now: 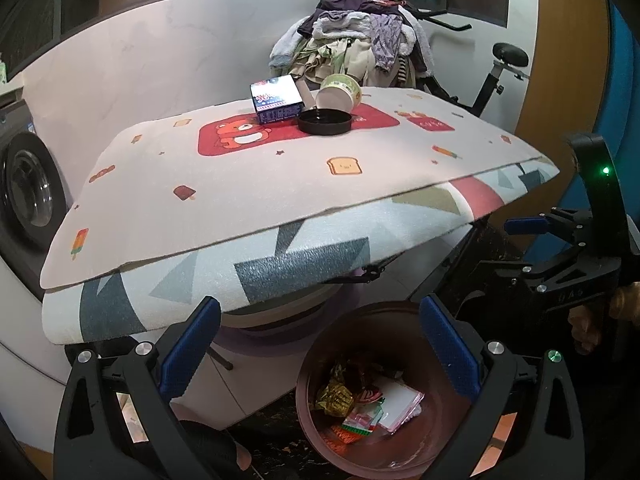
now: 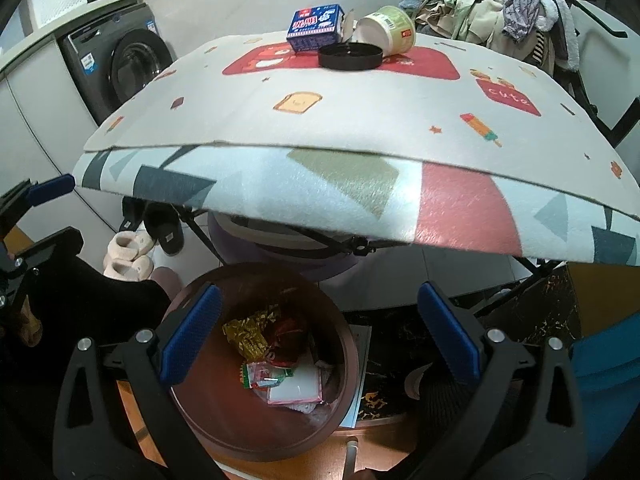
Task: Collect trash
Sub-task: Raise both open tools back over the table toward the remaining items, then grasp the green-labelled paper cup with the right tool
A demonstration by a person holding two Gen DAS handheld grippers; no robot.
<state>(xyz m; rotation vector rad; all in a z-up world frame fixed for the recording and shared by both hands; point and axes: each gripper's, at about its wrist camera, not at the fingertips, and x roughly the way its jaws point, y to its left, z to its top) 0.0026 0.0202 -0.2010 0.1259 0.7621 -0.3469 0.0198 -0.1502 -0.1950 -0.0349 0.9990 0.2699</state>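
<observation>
Trash sits in two spots: crumpled wrappers (image 2: 276, 356) inside the round brown plastic bin (image 2: 348, 368) on the floor, while a blue cardboard box (image 1: 276, 101), tipped pale green paper bowl (image 1: 340, 90) and black round lid (image 1: 325, 121) wait at the far side of the cloth-covered counter (image 1: 248, 184). Left gripper (image 1: 320, 356) and right gripper (image 2: 320, 344) both hang spread wide over the bin, holding nothing.

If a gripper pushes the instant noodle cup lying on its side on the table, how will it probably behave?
The noodle cup is round and lies tipped beside the black lid, so it will probably roll. It looks empty, so likely light and easy to knock away. Its thin wall may dent under tight fingers.
</observation>
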